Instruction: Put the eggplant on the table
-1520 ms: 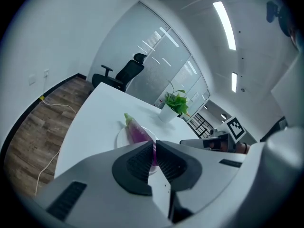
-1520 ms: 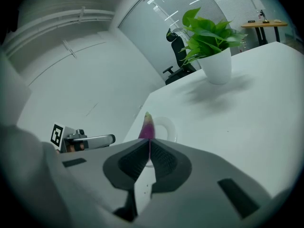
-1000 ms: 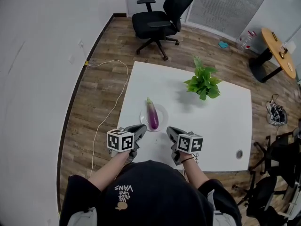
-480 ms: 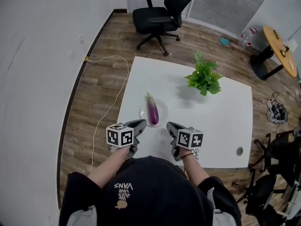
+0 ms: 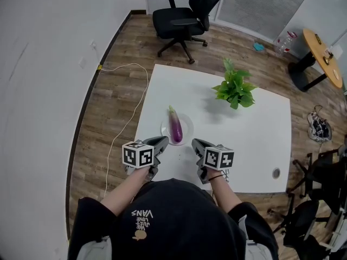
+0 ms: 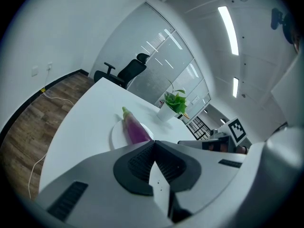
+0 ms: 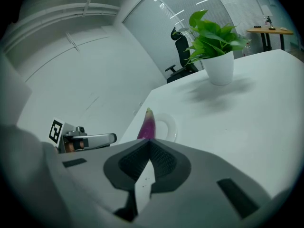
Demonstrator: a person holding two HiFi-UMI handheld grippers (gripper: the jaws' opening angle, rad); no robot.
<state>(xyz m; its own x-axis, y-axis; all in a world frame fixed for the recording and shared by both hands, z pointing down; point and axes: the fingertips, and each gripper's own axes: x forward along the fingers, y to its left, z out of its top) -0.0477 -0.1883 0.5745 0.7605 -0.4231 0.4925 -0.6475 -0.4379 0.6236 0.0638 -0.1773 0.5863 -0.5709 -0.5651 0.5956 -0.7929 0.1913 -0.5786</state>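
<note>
A purple eggplant [image 5: 175, 127] with a green stem lies on a small white plate [image 5: 186, 124] near the front left of the white table [image 5: 255, 134]. My left gripper [image 5: 162, 143] hovers just short of the plate on its left, jaws shut and empty. My right gripper [image 5: 195, 145] hovers just short of the plate on its right, jaws shut with nothing between them. In the left gripper view the eggplant [image 6: 135, 128] lies ahead past the closed jaws, with the right gripper [image 6: 213, 143] off to the side. The right gripper view shows the eggplant [image 7: 147, 125] and the plate [image 7: 166, 126] straight ahead.
A potted green plant [image 5: 234, 91] in a white pot stands at the table's far side. A black office chair [image 5: 184, 18] is beyond the table. A white cable [image 5: 122, 129] runs over the wooden floor on the left. A round wooden table [image 5: 322, 56] is far right.
The head view has shifted slightly, so the table sits a little lower in the picture. Both grippers stay where they were beside the plate.
</note>
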